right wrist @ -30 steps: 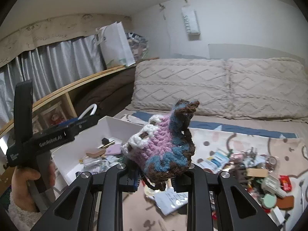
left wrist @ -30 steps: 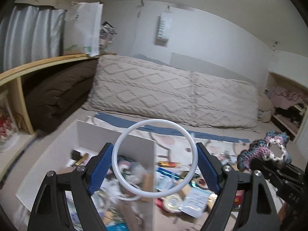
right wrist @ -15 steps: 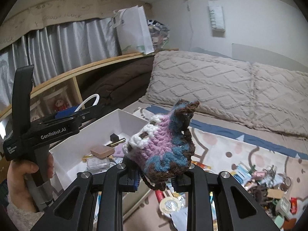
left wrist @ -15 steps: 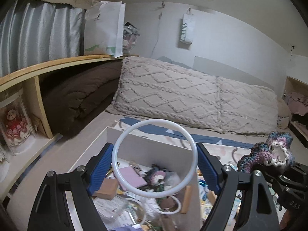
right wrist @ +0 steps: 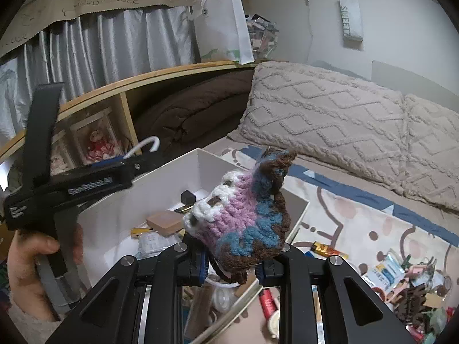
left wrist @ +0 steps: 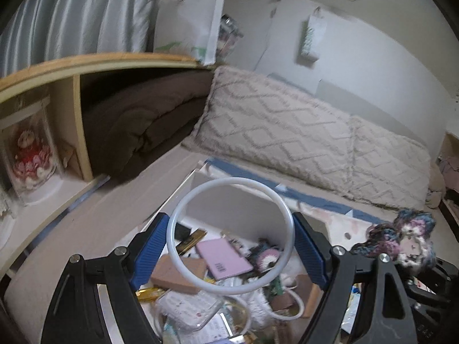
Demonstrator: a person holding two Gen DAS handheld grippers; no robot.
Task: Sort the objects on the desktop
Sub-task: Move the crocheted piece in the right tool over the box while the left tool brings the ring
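Note:
My left gripper point(left wrist: 229, 253) is shut on a white plastic ring point(left wrist: 282, 212), held upright above the white box point(left wrist: 238, 200), which holds several small items such as a pink case point(left wrist: 222, 261) and a brown block point(left wrist: 178, 272). My right gripper point(right wrist: 231, 268) is shut on a crocheted purple, blue, brown and white piece point(right wrist: 243, 220), held above the box's point(right wrist: 189, 169) near right part. The crocheted piece point(left wrist: 401, 239) shows at the right of the left wrist view. The left gripper point(right wrist: 143, 154) with the ring shows at left in the right wrist view.
A pile of small objects point(right wrist: 407, 281) lies on the patterned mat point(right wrist: 338, 218) right of the box. Knitted cushions point(right wrist: 330, 109) line the back wall. A wooden shelf point(right wrist: 120, 86) with a brown blanket point(left wrist: 137, 126) and a doll in a clear case point(left wrist: 28, 154) stands at left.
Both grippers have moved left and forward over the white box, still holding the ring and the crocheted piece. The box contents now fill more of both views.

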